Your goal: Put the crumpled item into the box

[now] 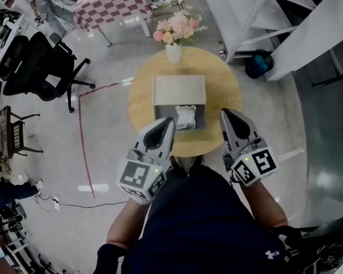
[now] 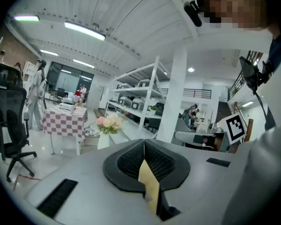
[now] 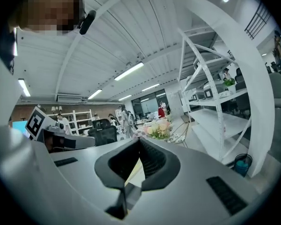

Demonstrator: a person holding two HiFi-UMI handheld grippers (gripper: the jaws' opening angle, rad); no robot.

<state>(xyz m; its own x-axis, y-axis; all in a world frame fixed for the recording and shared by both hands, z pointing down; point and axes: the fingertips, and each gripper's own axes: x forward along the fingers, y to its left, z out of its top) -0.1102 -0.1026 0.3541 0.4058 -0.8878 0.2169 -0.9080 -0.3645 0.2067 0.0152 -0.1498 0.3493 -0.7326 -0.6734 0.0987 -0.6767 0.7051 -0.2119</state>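
A crumpled white item (image 1: 186,117) lies inside the grey open box (image 1: 200,120), whose beige lid (image 1: 179,89) is folded back toward the far side. The box sits on a round wooden table (image 1: 143,101). In the head view my left gripper (image 1: 169,120) points at the box's near left corner, just beside the crumpled item. My right gripper (image 1: 224,113) is off the box's right side, a little apart from it. Both are held up with jaws closed together and nothing between them. Each gripper view shows only its own shut jaws, left gripper (image 2: 144,144) and right gripper (image 3: 139,142); the box is hidden there.
A white vase of pink flowers (image 1: 174,39) stands at the table's far edge. A black office chair (image 1: 40,67) and a checkered table (image 1: 111,4) stand at the left and back. White shelving (image 1: 263,16) and a dark bin (image 1: 258,63) lie to the right.
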